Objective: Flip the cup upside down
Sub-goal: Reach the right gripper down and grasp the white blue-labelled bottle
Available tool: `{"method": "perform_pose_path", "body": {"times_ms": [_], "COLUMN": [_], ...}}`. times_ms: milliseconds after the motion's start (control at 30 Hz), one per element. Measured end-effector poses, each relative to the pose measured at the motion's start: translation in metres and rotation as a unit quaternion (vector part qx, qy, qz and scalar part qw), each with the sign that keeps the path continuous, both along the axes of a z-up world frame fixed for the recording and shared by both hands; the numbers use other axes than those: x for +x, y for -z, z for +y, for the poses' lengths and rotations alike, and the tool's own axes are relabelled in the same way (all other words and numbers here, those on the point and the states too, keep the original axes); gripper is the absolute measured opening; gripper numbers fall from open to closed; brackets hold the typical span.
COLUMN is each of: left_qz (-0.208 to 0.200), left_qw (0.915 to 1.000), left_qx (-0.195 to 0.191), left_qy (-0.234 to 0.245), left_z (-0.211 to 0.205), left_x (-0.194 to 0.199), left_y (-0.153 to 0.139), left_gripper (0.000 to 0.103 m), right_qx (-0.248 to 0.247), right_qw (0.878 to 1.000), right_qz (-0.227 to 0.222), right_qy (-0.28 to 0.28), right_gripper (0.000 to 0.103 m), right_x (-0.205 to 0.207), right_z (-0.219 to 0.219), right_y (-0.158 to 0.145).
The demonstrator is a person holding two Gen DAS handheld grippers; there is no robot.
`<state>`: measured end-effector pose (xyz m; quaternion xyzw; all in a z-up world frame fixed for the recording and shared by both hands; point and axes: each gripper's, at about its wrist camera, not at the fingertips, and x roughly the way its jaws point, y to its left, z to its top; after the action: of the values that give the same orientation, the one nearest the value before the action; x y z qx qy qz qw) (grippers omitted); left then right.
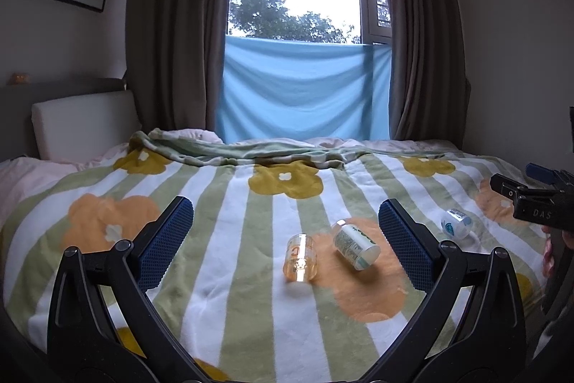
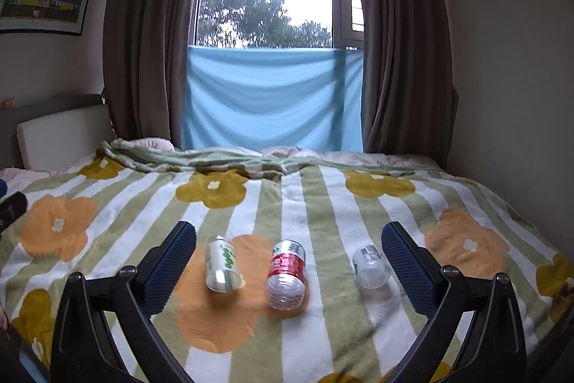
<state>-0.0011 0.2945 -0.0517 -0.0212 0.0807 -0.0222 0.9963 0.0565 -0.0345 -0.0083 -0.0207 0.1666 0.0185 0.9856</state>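
On the fleecy striped blanket (image 1: 251, 293), a clear amber cup (image 1: 300, 258) sits between the wide-spread left hand-held gripper (image 1: 285, 232)

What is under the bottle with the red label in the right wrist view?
The red-label bottle lies on its side on the blanket, over the edge of an orange flower print. Whatever lies beneath the blanket is covered.

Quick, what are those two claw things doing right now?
Left gripper: open, holding nothing.
Right gripper: open, holding nothing.
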Motion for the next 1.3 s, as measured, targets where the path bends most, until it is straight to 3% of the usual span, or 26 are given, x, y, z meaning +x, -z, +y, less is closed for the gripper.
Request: {"method": "perform_pose_path", "body": {"times_ms": [133, 367, 533, 600, 700, 967, 1167, 1300], "left_qz": [0.01, 0.033, 0.05, 0.056, 0.065, 0.083, 0.09, 0.086], "left_qw": [0.9999, 0.9995, 0.9987, 0.9984, 0.9978, 0.9964, 0.9958, 0.9962], "left_qx": [-0.003, 0.0, 0.007, 0.01, 0.014, 0.016, 0.011, 0.006], "left_qy": [0.002, 0.0, -0.001, -0.001, 0.0, 0.001, -0.001, -0.001], "left_z": [0.0, -0.006, -0.012, -0.014, -0.016, -0.016, -0.01, -0.005], "left_x": [0.01, 0.033, 0.045, 0.05, 0.056, 0.07, 0.07, 0.066], "left_y": [0.005, 0.015, 0.022, 0.026, 0.03, 0.039, 0.041, 0.039], "left_gripper": [0.103, 0.103, 0.103, 0.103, 0.103, 0.103, 0.103, 0.103], "right_qx": [-0.016, -0.055, -0.088, -0.09, -0.084, -0.078, -0.067, -0.061], "right_qw": [0.996, 0.97, 0.948, 0.941, 0.936, 0.922, 0.927, 0.937], "right_qz": [0.084, 0.239, 0.307, 0.325, 0.343, 0.38, 0.37, 0.343], "right_qy": [0.01, 0.002, -0.004, -0.005, 0.001, 0.008, 0.015, 0.004], "right_gripper": [0.103, 0.103, 0.102, 0.096, 0.094, 0.061, 0.058, 0.058], "right_x": [0.062, 0.172, 0.216, 0.229, 0.246, 0.269, 0.263, 0.245], "right_z": [-0.049, -0.104, -0.116, -0.118, -0.122, -0.128, -0.131, -0.121], "right_y": [0.015, 0.081, 0.127, 0.14, 0.153, 0.175, 0.169, 0.143]}}
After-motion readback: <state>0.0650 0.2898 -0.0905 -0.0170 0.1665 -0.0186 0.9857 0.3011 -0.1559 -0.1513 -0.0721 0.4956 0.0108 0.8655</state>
